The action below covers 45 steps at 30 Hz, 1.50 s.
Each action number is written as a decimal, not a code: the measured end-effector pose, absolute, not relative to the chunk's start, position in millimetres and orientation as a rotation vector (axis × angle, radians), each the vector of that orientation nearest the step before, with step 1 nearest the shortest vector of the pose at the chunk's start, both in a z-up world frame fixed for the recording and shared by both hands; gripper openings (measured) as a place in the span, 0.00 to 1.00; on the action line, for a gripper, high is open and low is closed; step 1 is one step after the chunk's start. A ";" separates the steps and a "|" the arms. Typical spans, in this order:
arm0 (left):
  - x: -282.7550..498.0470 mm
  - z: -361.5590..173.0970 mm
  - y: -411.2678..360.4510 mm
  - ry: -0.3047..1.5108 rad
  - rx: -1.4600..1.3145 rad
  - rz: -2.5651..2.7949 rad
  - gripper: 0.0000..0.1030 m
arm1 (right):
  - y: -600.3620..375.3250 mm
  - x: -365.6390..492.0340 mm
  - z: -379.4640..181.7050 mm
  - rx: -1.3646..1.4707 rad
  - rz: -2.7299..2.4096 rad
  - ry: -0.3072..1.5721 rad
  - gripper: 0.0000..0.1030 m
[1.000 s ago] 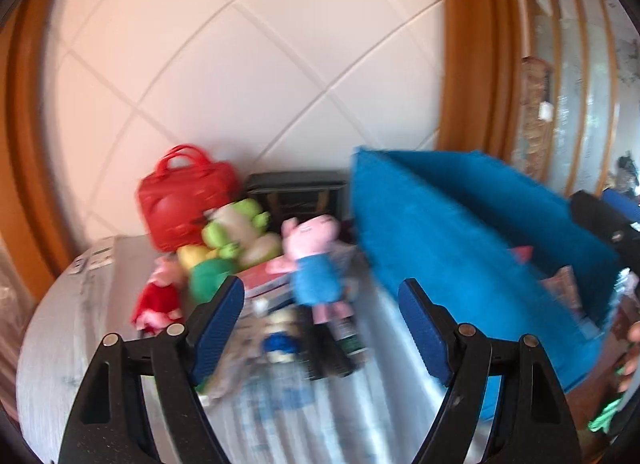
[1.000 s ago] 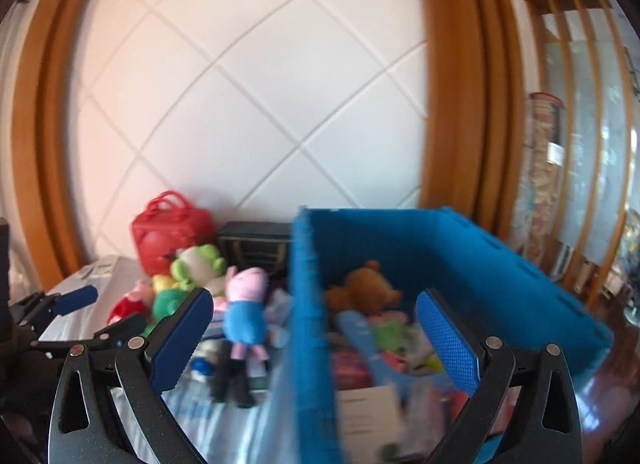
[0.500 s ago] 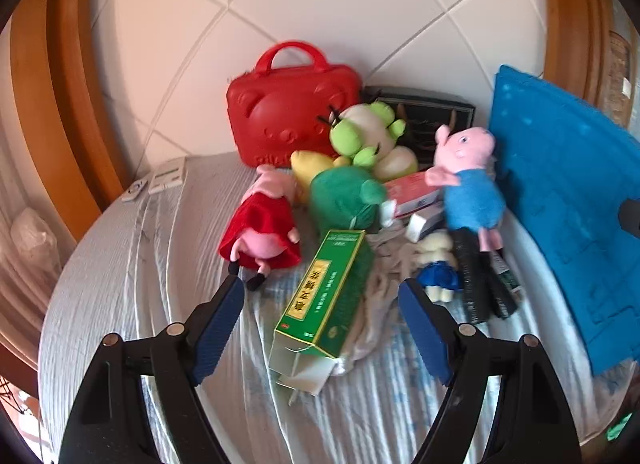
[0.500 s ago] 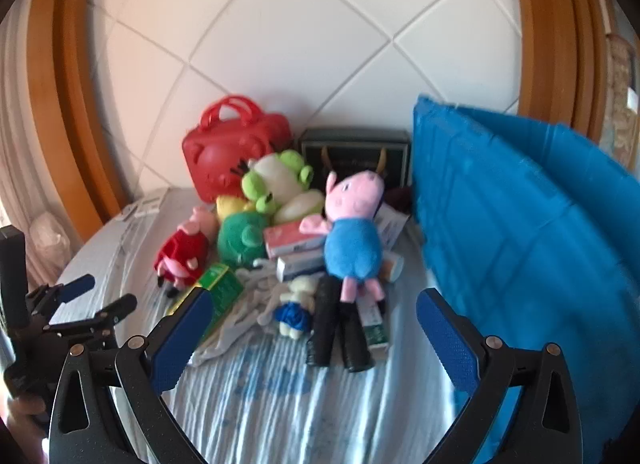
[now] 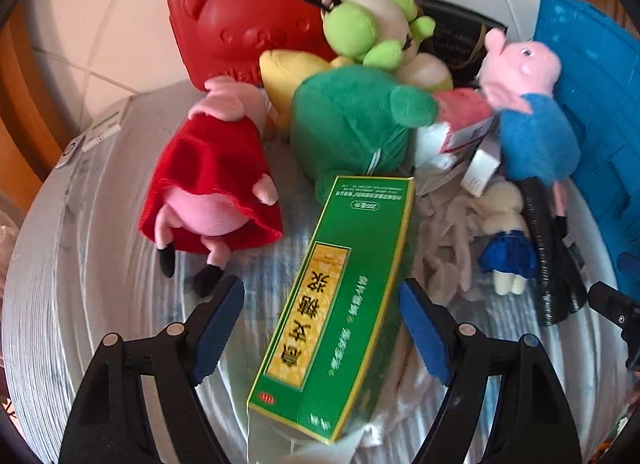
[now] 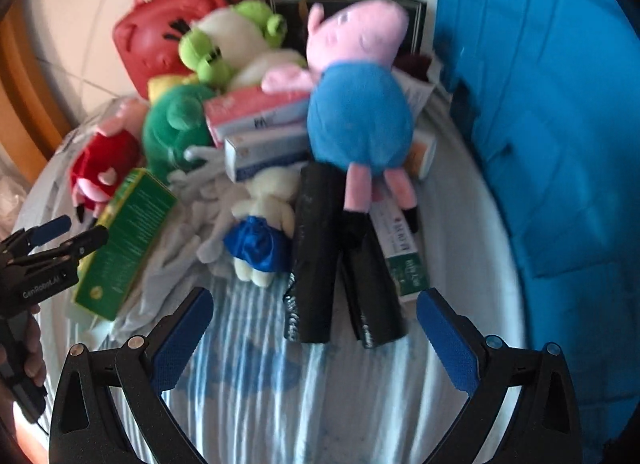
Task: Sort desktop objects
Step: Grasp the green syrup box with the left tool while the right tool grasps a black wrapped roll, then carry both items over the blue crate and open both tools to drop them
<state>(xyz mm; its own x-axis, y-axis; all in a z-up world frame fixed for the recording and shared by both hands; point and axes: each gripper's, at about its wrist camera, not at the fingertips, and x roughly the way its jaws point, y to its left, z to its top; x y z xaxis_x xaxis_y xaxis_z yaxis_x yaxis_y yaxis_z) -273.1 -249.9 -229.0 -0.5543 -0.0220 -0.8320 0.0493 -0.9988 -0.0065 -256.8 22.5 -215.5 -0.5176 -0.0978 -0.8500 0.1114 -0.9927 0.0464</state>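
My left gripper (image 5: 320, 328) is open, its blue pads either side of a long green box (image 5: 336, 304) that lies on the striped cloth; it also shows in the right wrist view (image 6: 124, 244). My right gripper (image 6: 316, 336) is open just in front of two black rolls (image 6: 316, 256). A pig plush in a blue shirt (image 6: 356, 104) lies across them. A pig plush in a red dress (image 5: 212, 184), a green plush (image 5: 352, 120), a light-green frog plush (image 5: 372, 32) and a small doll in a blue skirt (image 6: 260, 232) lie in the pile.
A blue crate (image 6: 540, 124) stands at the right of the round table (image 5: 52, 264). A red bear-face case (image 5: 256, 12) and a dark box (image 6: 348, 4) stand at the back by the tiled wall. Small pink and white cartons (image 6: 256, 124) and grey-white cloth (image 6: 188, 224) lie in the pile.
Both grippers have moved down and forward toward the pile. The left one now straddles the green box. The right one has swung left from the crate to the black rolls.
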 end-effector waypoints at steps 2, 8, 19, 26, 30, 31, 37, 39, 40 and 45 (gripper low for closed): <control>-278.8 -236.3 -251.3 0.076 1.496 -2.738 0.77 | 20.5 -266.2 -225.5 1.503 -2.624 0.011 1.00; -292.1 -256.7 -246.5 0.120 1.586 -2.707 0.76 | 13.7 -289.6 -248.8 1.573 -2.573 -0.016 1.00; -273.8 -238.1 -240.8 0.102 1.529 -2.683 0.53 | 21.6 -313.7 -279.2 1.689 -2.518 -0.096 0.35; -249.0 -210.5 -235.2 0.060 1.455 -2.692 0.53 | 21.1 -298.9 -264.5 1.654 -2.520 -0.096 0.33; -229.3 -185.3 -228.1 0.076 1.387 -2.730 0.53 | 22.2 -261.0 -225.2 1.521 -2.536 -0.091 0.33; -222.8 -176.3 -223.9 0.074 1.362 -2.745 0.53 | 22.9 -253.5 -216.2 1.489 -2.545 -0.087 0.33; -189.4 -114.8 -202.0 0.073 1.164 -2.842 0.53 | 25.9 -213.1 -135.6 1.230 -2.651 -0.081 0.33; -177.1 -92.0 -191.7 0.074 1.096 -2.882 0.53 | 32.6 -203.1 -108.1 1.146 -2.690 -0.079 0.33; -172.4 -83.6 -187.2 0.071 1.073 -2.895 0.53 | 37.1 -195.0 -93.1 1.098 -2.710 -0.077 0.33; -148.7 -30.8 -147.8 0.062 0.909 -3.005 0.53 | 60.2 -152.8 -29.1 0.878 -2.796 -0.066 0.33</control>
